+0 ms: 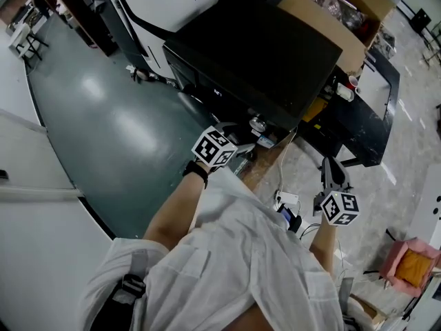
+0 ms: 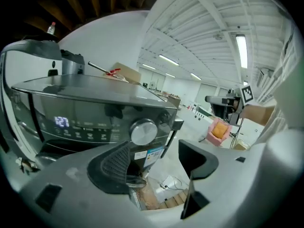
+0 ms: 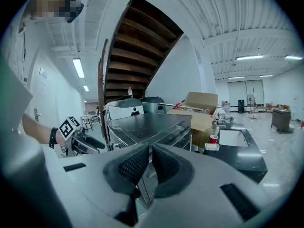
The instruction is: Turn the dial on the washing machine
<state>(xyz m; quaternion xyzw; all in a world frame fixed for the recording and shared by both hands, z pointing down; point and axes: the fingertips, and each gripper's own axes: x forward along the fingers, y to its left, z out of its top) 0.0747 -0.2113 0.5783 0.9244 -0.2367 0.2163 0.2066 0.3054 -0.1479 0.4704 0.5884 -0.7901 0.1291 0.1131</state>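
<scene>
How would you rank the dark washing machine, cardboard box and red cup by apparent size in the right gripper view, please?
dark washing machine
cardboard box
red cup
The machine is nearer, which exaggerates its lead.

Floor (image 1: 103,123) in 2 finishes
It is glossy dark green on the left and pale and mottled on the right. The dark washing machine (image 1: 255,54) stands where the 2 meet, with wooden planks (image 1: 265,167) at its base. A white power strip (image 1: 287,200) and a pink crate (image 1: 411,264) lie on the pale part.
</scene>
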